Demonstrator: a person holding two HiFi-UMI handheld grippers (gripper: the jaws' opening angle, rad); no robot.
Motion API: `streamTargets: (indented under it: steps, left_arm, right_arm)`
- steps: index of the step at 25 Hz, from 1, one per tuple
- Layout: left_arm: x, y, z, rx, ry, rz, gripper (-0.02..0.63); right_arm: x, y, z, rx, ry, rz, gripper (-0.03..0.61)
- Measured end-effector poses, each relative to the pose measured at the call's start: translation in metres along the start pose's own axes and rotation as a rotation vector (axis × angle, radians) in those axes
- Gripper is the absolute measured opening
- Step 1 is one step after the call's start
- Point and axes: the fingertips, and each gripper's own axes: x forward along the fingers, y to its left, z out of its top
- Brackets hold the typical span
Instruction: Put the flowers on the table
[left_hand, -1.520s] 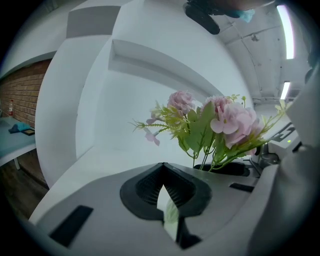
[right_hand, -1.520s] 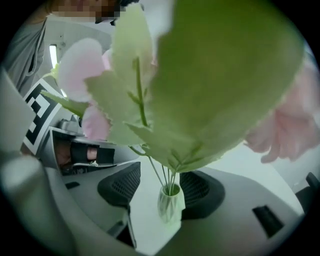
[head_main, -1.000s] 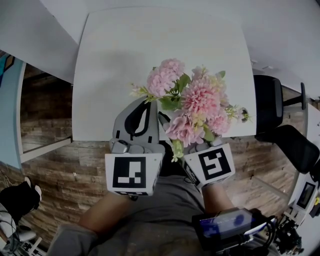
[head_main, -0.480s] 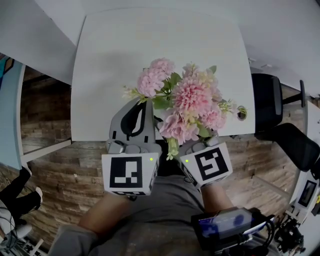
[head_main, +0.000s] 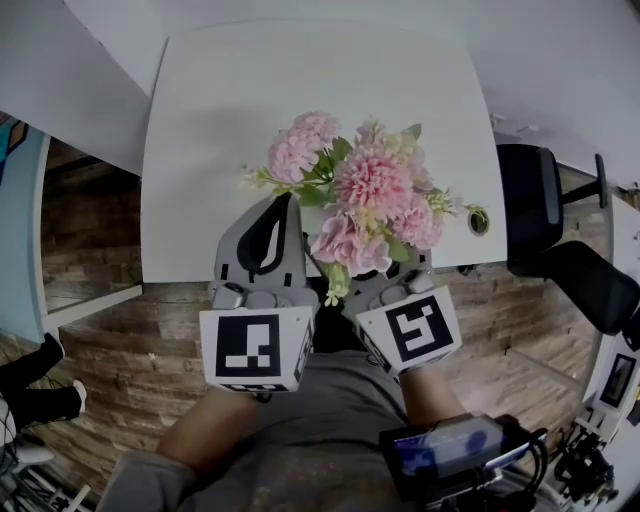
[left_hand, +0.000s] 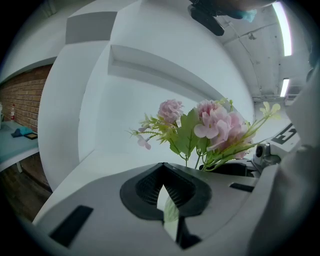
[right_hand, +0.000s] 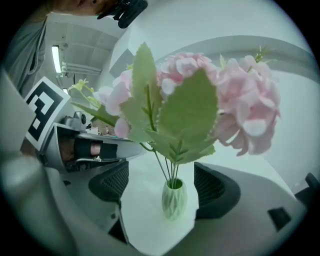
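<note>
Currently, right gripper (right_hand: 163, 189): jaws wide apart, having just been opening; the vase (right_hand: 174, 200) stands between the pads and neither one touches it.
Left gripper (left_hand: 163, 172): jaws together, holding nothing, just to the left of the bouquet.
Vase: small, pale green and ribbed, upright on its own base on the white surface (head_main: 230, 130), seemingly close to the near edge.
Flowers (head_main: 360, 190): pink blooms and green leaves, with the stems in the vase, standing up over the surface.
Done: the flowers look set down and let go, so the placing seems complete.
Left: probably only drawing the right gripper back without knocking the vase.
Change from earlier: in the head view the bouquet and both grippers sit a little further left; the bouquet is upright in both.
</note>
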Motion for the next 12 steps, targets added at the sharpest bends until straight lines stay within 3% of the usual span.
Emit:
streamTargets:
  steps: [12]
  left_arm:
    - [-0.02,-0.01,0.003,0.042,-0.02,-0.029,0.008]
  right_arm:
    - [-0.02,0.004,0.001,-0.006,-0.034,-0.056,0.41]
